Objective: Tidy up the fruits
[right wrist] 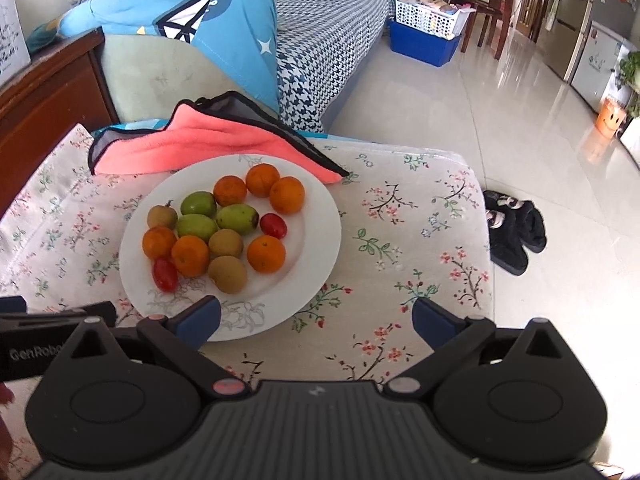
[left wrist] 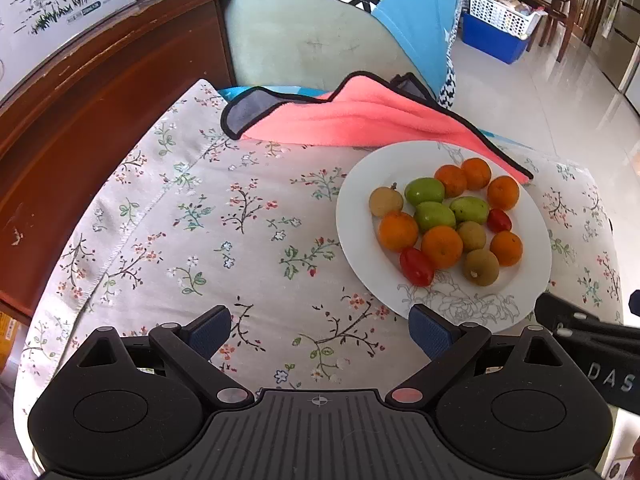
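A white plate (left wrist: 356,216) (right wrist: 316,216) sits on the floral tablecloth (left wrist: 208,216). It holds several oranges (left wrist: 441,246) (right wrist: 265,253), three green fruits (left wrist: 434,216) (right wrist: 197,227), brown longan-like fruits (left wrist: 481,266) (right wrist: 227,274) and two red cherry tomatoes (left wrist: 417,266) (right wrist: 165,274). My left gripper (left wrist: 320,330) is open and empty, above the cloth left of the plate's near edge. My right gripper (right wrist: 316,320) is open and empty, at the plate's near right rim.
A pink cloth with black trim (left wrist: 360,120) (right wrist: 208,140) lies behind the plate. A wooden cabinet (left wrist: 92,112) stands to the left, a sofa (right wrist: 320,52) behind. Black slippers (right wrist: 514,232) lie on the floor right of the table.
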The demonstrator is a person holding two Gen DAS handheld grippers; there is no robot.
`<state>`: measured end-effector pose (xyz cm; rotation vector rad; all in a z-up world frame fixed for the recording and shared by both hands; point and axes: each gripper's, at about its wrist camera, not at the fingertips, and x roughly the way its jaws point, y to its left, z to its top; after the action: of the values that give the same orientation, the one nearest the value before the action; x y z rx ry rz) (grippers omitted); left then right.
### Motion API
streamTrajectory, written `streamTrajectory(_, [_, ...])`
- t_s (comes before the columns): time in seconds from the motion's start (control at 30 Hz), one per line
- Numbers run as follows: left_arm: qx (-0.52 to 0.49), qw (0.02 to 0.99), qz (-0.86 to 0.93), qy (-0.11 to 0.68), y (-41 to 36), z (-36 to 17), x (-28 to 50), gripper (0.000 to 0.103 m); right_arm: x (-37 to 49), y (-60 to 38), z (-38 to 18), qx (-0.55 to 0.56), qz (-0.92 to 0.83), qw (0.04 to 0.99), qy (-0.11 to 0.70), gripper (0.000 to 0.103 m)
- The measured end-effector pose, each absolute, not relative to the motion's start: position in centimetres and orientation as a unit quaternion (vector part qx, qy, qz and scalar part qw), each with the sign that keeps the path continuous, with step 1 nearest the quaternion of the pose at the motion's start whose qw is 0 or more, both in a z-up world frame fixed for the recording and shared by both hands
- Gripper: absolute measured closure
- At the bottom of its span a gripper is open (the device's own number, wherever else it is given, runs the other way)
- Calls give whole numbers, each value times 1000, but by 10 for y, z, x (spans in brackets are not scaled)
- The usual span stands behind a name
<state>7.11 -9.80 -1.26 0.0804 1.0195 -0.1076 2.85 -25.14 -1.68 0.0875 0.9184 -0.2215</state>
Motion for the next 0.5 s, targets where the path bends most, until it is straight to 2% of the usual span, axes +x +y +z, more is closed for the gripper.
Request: streamTrajectory(0.5, [53, 874, -45, 481, -101, -13, 71, 6, 30, -250, -20, 31, -109, 888, 445, 1])
